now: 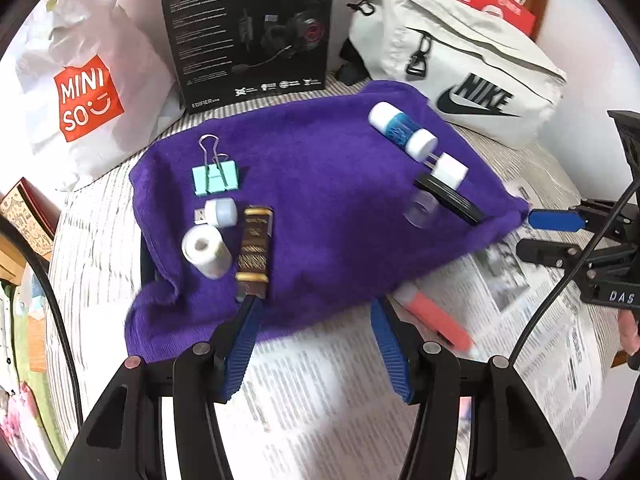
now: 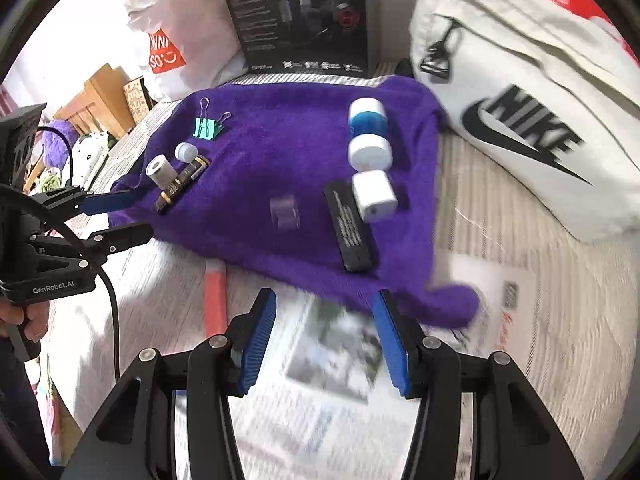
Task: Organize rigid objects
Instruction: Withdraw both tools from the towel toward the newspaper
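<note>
A purple towel [image 1: 320, 184] [image 2: 280, 148] holds small items: a teal binder clip [image 1: 216, 178] [image 2: 207, 127], a white USB cap [image 1: 220, 212], a white tape roll [image 1: 206, 250] [image 2: 161, 171], a brown book-shaped box [image 1: 254, 248], a blue-and-white case [image 1: 402, 130] [image 2: 369, 132], a white cube [image 2: 374, 196], a black bar [image 2: 352, 228] and a clear block [image 2: 285, 212]. A coral marker [image 1: 438, 320] [image 2: 215, 304] lies on newspaper. My left gripper [image 1: 316, 316] is open and empty at the towel's near edge. My right gripper [image 2: 326, 312] is open and empty too.
Newspaper [image 1: 328, 380] covers the striped surface in front. Behind the towel stand a black headset box [image 1: 248, 28], a Miniso bag [image 1: 88, 96] and a white Nike bag [image 1: 460, 64] [image 2: 520, 100]. The other gripper shows at each view's side edge.
</note>
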`<action>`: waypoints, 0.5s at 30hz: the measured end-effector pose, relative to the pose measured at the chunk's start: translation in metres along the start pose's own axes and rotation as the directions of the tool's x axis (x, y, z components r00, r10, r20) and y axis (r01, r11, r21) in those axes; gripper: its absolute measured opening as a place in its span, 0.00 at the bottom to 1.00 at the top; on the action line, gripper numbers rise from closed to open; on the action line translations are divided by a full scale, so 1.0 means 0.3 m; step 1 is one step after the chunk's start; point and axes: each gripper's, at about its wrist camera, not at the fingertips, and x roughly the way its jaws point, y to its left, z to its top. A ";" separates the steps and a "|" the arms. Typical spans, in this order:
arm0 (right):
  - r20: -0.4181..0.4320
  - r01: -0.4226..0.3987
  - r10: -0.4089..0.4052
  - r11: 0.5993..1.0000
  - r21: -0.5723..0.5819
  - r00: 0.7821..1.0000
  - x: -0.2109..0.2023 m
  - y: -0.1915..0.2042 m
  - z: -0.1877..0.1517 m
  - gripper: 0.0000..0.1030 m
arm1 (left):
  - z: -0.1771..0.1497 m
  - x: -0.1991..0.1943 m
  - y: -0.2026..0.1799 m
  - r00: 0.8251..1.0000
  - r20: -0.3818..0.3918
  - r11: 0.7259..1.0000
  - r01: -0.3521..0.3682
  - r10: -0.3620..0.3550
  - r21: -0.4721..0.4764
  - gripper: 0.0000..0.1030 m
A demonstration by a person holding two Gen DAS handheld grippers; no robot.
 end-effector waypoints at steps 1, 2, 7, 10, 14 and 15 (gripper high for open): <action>0.004 0.005 -0.005 1.000 0.011 1.000 -0.018 -0.009 -0.021 0.49 | -0.012 -0.007 -0.012 1.000 0.001 1.000 0.009 -0.009 0.005 0.53; 0.009 0.007 -0.008 1.000 0.022 1.000 -0.032 -0.018 -0.039 0.49 | -0.028 -0.014 -0.028 1.000 0.001 1.000 0.021 -0.021 0.013 0.53; 0.028 0.025 -0.028 0.996 0.089 0.999 -0.111 -0.068 -0.137 0.49 | -0.091 -0.037 -0.114 0.998 -0.001 0.996 0.064 -0.064 0.055 0.53; 0.037 0.024 -0.029 0.991 0.133 0.999 -0.149 -0.097 -0.194 0.49 | -0.119 -0.044 -0.171 0.998 -0.009 0.994 0.070 -0.069 0.089 0.53; 0.039 0.038 -0.045 0.985 0.166 0.998 -0.183 -0.118 -0.253 0.49 | -0.150 -0.059 -0.238 0.993 -0.017 0.983 0.121 -0.120 0.139 0.53; 0.040 0.039 -0.047 0.984 0.172 0.998 -0.190 -0.120 -0.266 0.49 | -0.157 -0.057 -0.254 0.993 -0.021 0.981 0.121 -0.120 0.152 0.53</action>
